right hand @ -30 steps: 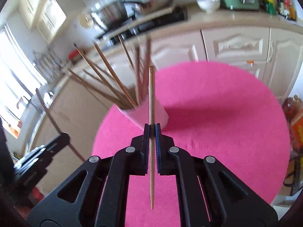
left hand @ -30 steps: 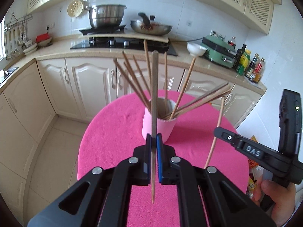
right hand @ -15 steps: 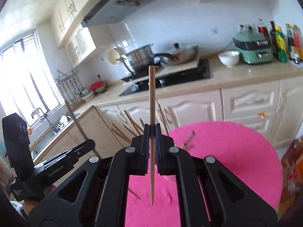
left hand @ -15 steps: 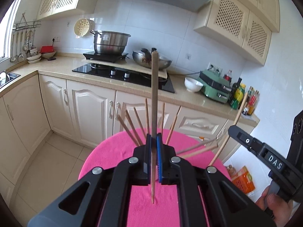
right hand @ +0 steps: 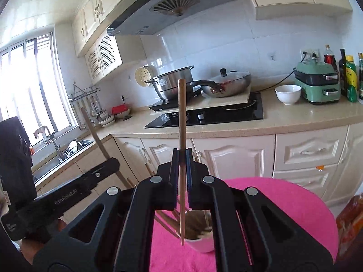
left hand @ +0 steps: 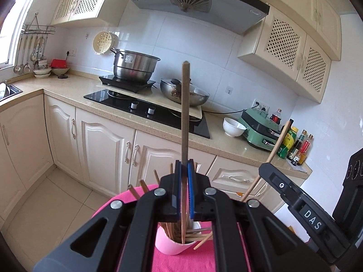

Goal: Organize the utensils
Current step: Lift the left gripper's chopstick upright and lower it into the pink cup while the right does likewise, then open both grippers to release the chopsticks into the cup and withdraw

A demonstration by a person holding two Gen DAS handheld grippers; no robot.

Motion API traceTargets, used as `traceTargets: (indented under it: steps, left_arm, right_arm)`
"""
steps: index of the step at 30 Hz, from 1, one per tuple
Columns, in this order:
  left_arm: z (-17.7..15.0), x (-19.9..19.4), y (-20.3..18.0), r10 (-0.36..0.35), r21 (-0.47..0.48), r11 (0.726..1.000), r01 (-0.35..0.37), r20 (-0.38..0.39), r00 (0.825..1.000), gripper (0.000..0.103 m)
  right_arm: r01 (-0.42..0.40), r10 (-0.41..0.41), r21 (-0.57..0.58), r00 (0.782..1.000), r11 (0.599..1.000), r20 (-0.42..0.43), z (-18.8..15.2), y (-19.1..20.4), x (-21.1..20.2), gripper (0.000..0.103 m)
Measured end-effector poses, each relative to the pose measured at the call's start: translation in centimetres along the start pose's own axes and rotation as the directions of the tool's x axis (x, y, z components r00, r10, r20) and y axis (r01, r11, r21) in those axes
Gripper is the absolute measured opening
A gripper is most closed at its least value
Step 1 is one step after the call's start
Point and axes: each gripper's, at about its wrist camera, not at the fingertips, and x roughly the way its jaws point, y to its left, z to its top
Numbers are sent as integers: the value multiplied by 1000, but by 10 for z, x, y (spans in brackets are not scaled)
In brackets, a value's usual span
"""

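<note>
My left gripper (left hand: 184, 165) is shut on a dark wooden chopstick (left hand: 185, 113) held upright; its lower tip hangs in the mouth of a pink cup (left hand: 172, 246) that holds several chopsticks. My right gripper (right hand: 181, 156) is shut on a lighter wooden chopstick (right hand: 181, 117), also upright, with its tip just above the cup's (right hand: 203, 244) rim. Each gripper shows in the other's view, the right one (left hand: 292, 195) to the right, the left one (right hand: 68, 192) to the left. The cup stands on a round table with a pink cloth (right hand: 283, 204).
Behind the table runs a kitchen counter (left hand: 74, 83) with a black hob, a steel pot (left hand: 133, 64), a wok (left hand: 183, 93), a white bowl (left hand: 233, 127), a green appliance (left hand: 261, 129) and sauce bottles (left hand: 295, 147). A sink (right hand: 65, 149) lies at the left.
Both grippers tilted up from looking down at the table to near level and came in over the cup. The chopstick tips now hang at the cup's mouth. Both stay shut.
</note>
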Motion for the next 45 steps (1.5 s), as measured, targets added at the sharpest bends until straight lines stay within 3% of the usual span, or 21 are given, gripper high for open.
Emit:
traceTargets:
  steps: [7, 19, 30, 45]
  left_arm:
    - [-11, 29, -1, 6, 7, 1000, -6, -21, 1000, 6]
    - [-55, 60, 5, 32, 38, 999, -27, -135, 990, 6]
    - [-81, 68, 10, 51, 76, 996, -35, -221, 974, 6]
    - [-81, 59, 10, 54, 96, 995, -32, -238, 970, 7]
  right_arm:
    - [-4, 4, -8, 1000, 1000, -9, -3, -6, 15, 6]
    - [6, -7, -48, 1000, 999, -29, -16, -9, 25, 6]
    - [12, -13, -63, 1000, 998, -11, -15, -7, 26, 6]
    - [11, -17, -110, 998, 994, -61, -28, 2, 35, 7]
